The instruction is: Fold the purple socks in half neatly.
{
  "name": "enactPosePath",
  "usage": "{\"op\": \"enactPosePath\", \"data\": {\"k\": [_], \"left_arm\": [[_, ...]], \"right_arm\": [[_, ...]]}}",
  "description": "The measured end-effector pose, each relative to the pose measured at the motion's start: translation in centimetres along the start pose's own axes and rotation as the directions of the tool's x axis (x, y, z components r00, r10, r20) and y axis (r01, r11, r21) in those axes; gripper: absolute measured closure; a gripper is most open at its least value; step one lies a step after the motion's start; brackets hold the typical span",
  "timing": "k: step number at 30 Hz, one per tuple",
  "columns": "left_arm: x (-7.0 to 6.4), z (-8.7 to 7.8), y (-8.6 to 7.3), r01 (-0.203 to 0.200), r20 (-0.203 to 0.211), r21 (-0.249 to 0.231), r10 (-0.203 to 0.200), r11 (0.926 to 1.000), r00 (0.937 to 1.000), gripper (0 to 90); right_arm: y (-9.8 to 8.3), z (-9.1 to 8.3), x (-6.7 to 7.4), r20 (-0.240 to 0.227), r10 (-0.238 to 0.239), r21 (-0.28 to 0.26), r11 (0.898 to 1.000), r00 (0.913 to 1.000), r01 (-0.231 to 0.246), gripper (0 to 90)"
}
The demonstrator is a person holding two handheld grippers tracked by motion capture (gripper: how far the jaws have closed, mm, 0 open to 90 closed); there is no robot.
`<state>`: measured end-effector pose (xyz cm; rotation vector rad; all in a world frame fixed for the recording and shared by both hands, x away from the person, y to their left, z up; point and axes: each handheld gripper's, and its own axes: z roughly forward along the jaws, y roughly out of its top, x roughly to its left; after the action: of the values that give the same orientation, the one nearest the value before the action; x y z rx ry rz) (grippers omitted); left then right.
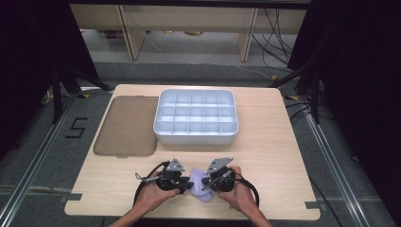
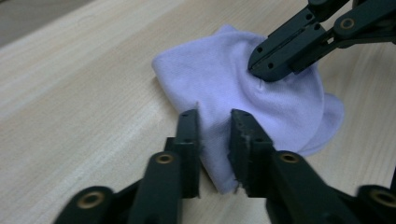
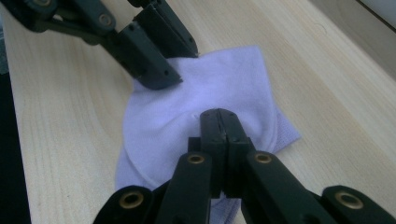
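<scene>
High view, lower middle: our right hand-held gripper (image 1: 206,181) pinches the lilac cloth (image 1: 198,183), left hand-held gripper (image 1: 185,187) loosened around its edge; folding unfinished, divided tray (image 1: 196,137) unfilled.

We hold two black grippers: the left gripper (image 1: 182,185) and right gripper (image 1: 204,182) each carry a grey three-cornered plate, a looping black cable, brass-ringed pivots and small screws along blocky jaws. Our forearms are bare.
</scene>
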<state>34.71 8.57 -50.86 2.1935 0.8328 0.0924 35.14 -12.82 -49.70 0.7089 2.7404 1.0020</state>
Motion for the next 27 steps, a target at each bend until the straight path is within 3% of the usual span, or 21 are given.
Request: {"op": "enactPosePath", "data": {"k": [1, 8, 9, 11, 13, 14, 15, 17, 19, 20, 22, 27], "left_arm": [[0.0, 0.0, 0.0, 0.008, -0.004, -0.006, -0.008, 1.0000, 1.0000, 77.0], [0.2, 0.0, -0.1, 0.008, 0.011, -0.025, -0.008, 0.9997, 0.9999, 84.0], [0.1, 0.1, -0.1, 0.025, 0.018, -0.036, -0.024, 0.9990, 0.9995, 84.2], [0.2, -0.2, 0.0, -0.023, 0.011, -0.014, 0.023, 0.9996, 0.9997, 84.5], [0.0, 0.0, 0.0, 0.004, 0.015, -0.036, -0.003, 0.9994, 0.9999, 84.6], [0.1, -0.2, 0.1, -0.024, 0.011, -0.023, 0.024, 0.9994, 0.9996, 84.7], [0.0, -0.2, 0.1, -0.022, 0.012, -0.030, 0.022, 0.9993, 0.9997, 84.7], [0.1, -0.4, 0.2, -0.046, 0.003, -0.023, 0.046, 0.9987, 0.9990, 84.7], [0.1, -0.6, 0.3, -0.045, 0.003, -0.028, 0.045, 0.9986, 0.9990, 84.7], [0.1, -0.6, 0.3, -0.042, 0.004, -0.031, 0.043, 0.9986, 0.9991, 84.7], [0.0, -0.6, 0.3, -0.030, 0.003, -0.032, 0.031, 0.9990, 0.9995, 84.7], [0.0, -0.7, 0.3, -0.024, -0.011, -0.048, 0.023, 0.9986, 0.9997, 84.7]], "right_arm": [[0.0, -0.1, 0.2, 0.011, 0.023, 0.008, 1.000, 0.9997, -0.023, 90.0], [-0.1, -0.3, 0.1, 0.002, 0.026, 0.021, 0.999, 0.9997, -0.026, 90.0], [-0.1, -0.3, 0.1, 0.010, 0.023, 0.015, 1.000, 0.9997, -0.023, 90.0], [-0.1, -0.1, 0.0, 0.003, 0.018, -0.002, 1.000, 0.9998, -0.018, 90.0], [-0.1, -0.4, 0.0, 0.000, 0.014, -0.005, 1.000, 0.9999, -0.014, 90.0], [-0.1, -0.6, 0.1, 0.011, 0.044, 0.002, 0.999, 0.9990, -0.044, 90.0], [-0.1, -0.7, 0.1, 0.008, 0.048, -0.006, 0.999, 0.9988, -0.048, 90.0], [0.0, -1.2, 0.1, 0.012, 0.036, -0.044, 0.998, 0.9993, -0.035, 90.0], [0.2, -1.5, 0.1, 0.011, 0.031, -0.068, 0.997, 0.9994, -0.030, 90.0], [0.3, -1.7, 0.1, -0.010, 0.015, -0.060, 0.998, 0.9998, -0.015, 90.0], [0.4, -1.8, 0.3, -0.006, 0.034, -0.071, 0.997, 0.9994, -0.034, 90.0], [0.7, -1.7, 0.7, -0.032, 0.007, -0.087, 0.996, 0.9995, -0.010, 90.0]]}}
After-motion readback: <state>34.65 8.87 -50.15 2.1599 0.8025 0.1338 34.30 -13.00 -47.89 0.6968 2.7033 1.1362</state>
